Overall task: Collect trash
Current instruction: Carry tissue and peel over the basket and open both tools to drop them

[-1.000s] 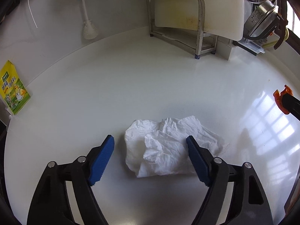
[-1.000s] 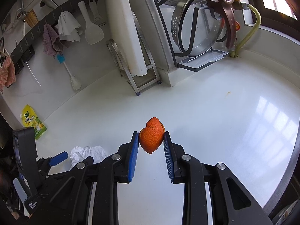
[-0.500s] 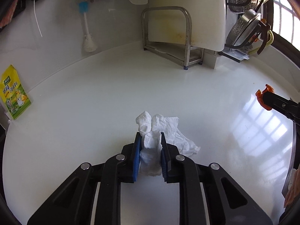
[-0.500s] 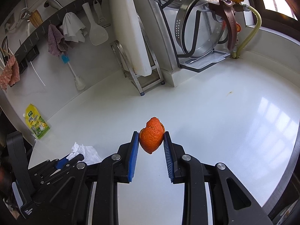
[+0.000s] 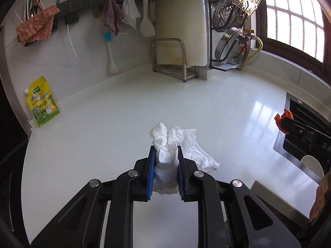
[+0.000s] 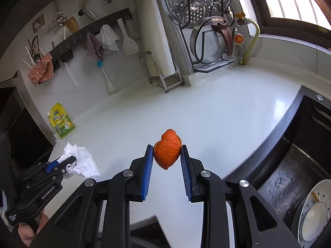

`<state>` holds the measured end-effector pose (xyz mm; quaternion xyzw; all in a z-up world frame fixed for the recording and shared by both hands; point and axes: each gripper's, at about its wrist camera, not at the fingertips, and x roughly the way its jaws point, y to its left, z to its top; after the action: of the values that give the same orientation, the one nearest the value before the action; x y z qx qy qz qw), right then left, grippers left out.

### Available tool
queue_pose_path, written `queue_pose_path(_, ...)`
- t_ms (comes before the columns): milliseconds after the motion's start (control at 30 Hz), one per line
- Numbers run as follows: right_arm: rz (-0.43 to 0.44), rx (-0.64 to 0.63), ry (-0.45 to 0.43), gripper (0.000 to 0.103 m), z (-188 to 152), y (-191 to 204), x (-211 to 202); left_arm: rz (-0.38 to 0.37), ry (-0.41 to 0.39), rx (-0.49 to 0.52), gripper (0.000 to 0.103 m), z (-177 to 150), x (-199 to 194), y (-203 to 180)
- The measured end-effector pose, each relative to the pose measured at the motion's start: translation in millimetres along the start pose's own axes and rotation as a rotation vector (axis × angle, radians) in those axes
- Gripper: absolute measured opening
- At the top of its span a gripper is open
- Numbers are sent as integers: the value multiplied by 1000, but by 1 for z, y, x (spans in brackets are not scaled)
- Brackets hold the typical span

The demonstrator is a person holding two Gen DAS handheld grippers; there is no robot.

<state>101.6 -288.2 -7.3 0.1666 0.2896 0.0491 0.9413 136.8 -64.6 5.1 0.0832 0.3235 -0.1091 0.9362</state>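
Note:
My left gripper (image 5: 165, 155) is shut on a crumpled white paper tissue (image 5: 175, 142) and holds it raised above the white counter (image 5: 103, 124). The tissue hangs out to the right of the jaws. It also shows in the right wrist view (image 6: 79, 161), held by the left gripper (image 6: 64, 162). My right gripper (image 6: 167, 155) is shut on an orange peel (image 6: 168, 152) above the counter (image 6: 206, 113). The peel and right gripper tip show at the right edge of the left wrist view (image 5: 283, 119).
A yellow-green pouch (image 5: 42, 101) leans on the back wall. A metal rack with a white cutting board (image 5: 182, 31) and a pot-lid stand (image 5: 233, 41) stand at the back. A sink (image 6: 289, 175) with a white plate (image 6: 314, 217) lies to the right.
My left gripper closed on the tissue and lifted it up and back from the counter. My right gripper rose too, still holding the orange peel.

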Motion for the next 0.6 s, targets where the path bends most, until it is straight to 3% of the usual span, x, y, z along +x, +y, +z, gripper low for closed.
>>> queue_pose_path(100, -18, 10, -25, 26, -31, 8, -43, 21, -19, 14, 19, -21, -28, -4)
queue_pose_path(300, -15, 8, -9, 26, -99, 29, -101, -32, 2, -9, 19, -62, -74, -11)
queue_pose_path(600, -50, -47, 93, 26, -178, 48, -122, -78, 63, -5, 19, -128, -111, -26)
